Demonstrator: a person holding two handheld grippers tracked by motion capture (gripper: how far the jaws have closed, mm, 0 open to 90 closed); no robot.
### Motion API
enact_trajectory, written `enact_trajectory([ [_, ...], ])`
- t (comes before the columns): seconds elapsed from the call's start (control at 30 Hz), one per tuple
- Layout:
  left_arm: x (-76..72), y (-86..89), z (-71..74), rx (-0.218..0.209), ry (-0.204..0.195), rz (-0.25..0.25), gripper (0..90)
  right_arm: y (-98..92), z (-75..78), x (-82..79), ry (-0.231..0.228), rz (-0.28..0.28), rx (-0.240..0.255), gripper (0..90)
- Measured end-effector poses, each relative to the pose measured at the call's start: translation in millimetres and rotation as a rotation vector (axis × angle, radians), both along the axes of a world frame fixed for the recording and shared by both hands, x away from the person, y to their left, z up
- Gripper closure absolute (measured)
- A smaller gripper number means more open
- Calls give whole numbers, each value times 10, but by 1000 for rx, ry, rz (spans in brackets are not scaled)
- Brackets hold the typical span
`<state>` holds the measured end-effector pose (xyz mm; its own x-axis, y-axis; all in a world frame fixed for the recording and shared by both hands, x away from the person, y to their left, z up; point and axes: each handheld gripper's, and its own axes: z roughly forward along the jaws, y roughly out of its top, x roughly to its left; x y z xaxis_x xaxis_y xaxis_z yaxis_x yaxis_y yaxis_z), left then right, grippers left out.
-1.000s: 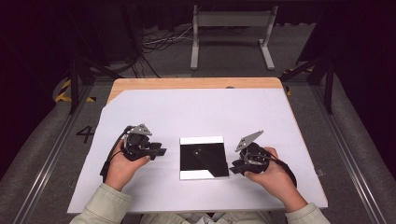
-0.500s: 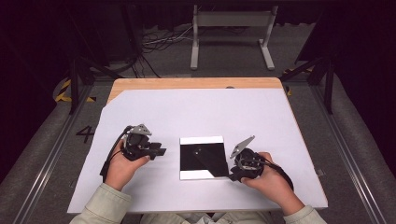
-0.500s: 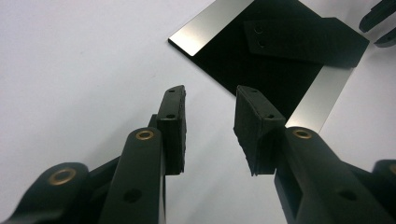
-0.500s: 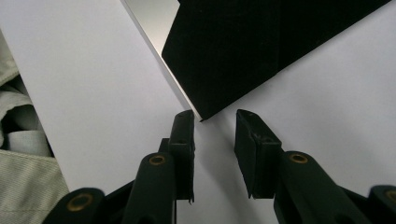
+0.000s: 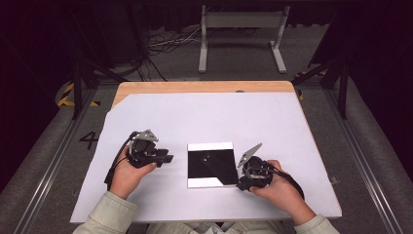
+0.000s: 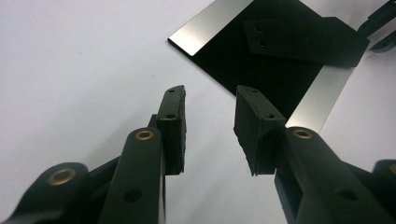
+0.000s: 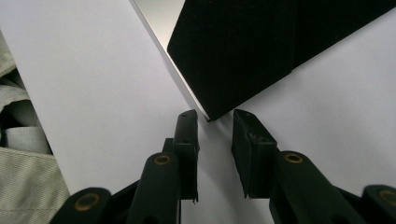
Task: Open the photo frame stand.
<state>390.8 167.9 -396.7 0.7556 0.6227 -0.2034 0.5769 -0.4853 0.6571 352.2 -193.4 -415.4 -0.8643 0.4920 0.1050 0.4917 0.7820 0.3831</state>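
Note:
A square black glossy plate with pale strips along its far and near edges lies flat on the white sheet. My left gripper rests to its left, pointing at it, open with nothing between the jaws. In the left gripper view the left gripper stands a short way from the plate. My right gripper sits at the plate's near right corner. Its jaws have just been closing. In the right gripper view the right gripper has the corner of the plate at its mouth, untouched by the pads.
The sheet covers a wooden table. Behind the table stands a metal frame, with cables on the floor. A pale sleeve lies at the sheet's near edge. The right gripper's jaw tips are beyond the plate.
My right hand has shifted left and nearer, bringing its gripper to the plate's near right corner. The left hand and the plate have stayed where they were.

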Motion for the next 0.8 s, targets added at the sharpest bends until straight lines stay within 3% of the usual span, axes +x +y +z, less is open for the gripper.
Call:
enact_trajectory([
  [0.43, 9, -6, -16, 4, 0, -1, 644, 78, 16, -24, -33, 10, -54, 809],
  [0.67, 13, 1, -24, 3, 0, 0, 644, 59, 64, -41, -47, 11, -34, 846],
  [0.8, 12, 2, -27, -1, 2, 3, 644, 21, 155, -47, -64, 7, 17, 898],
])
